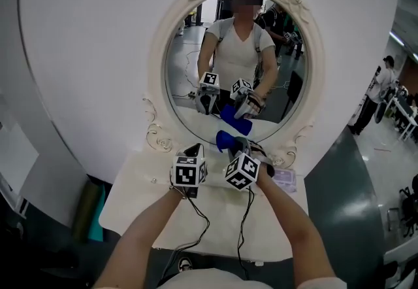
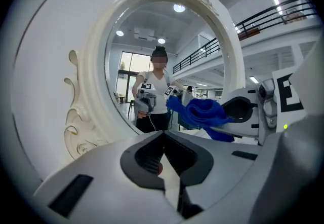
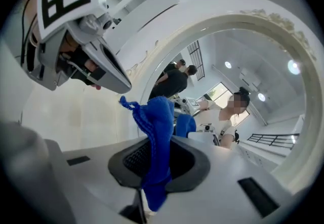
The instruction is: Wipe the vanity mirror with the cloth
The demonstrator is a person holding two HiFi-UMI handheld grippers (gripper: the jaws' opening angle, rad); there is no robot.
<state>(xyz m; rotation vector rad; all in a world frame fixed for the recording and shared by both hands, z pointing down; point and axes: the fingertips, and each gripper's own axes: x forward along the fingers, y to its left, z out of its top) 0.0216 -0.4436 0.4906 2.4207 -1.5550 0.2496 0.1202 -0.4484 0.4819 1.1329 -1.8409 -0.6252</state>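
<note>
Right gripper (image 1: pixel 238 147) fingers (image 3: pixel 197 164) pinched shut on blue cloth (image 3: pixel 158 132), near lower glass of vanity mirror (image 1: pixel 196 78) at far side of worktop (image 1: pixel 215 216); left gripper (image 2: pixel 164 172) just left, fingers (image 2: pixel 134 159) pressed together, empty.

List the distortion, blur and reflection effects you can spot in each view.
Head view: wide-angle bend at the edges; the mirror doubles the blue cloth. Left gripper view: strong fisheye, dark corners, left tool soft up close. Right gripper view: same fisheye; mosaic patch over the reflected face.
</note>
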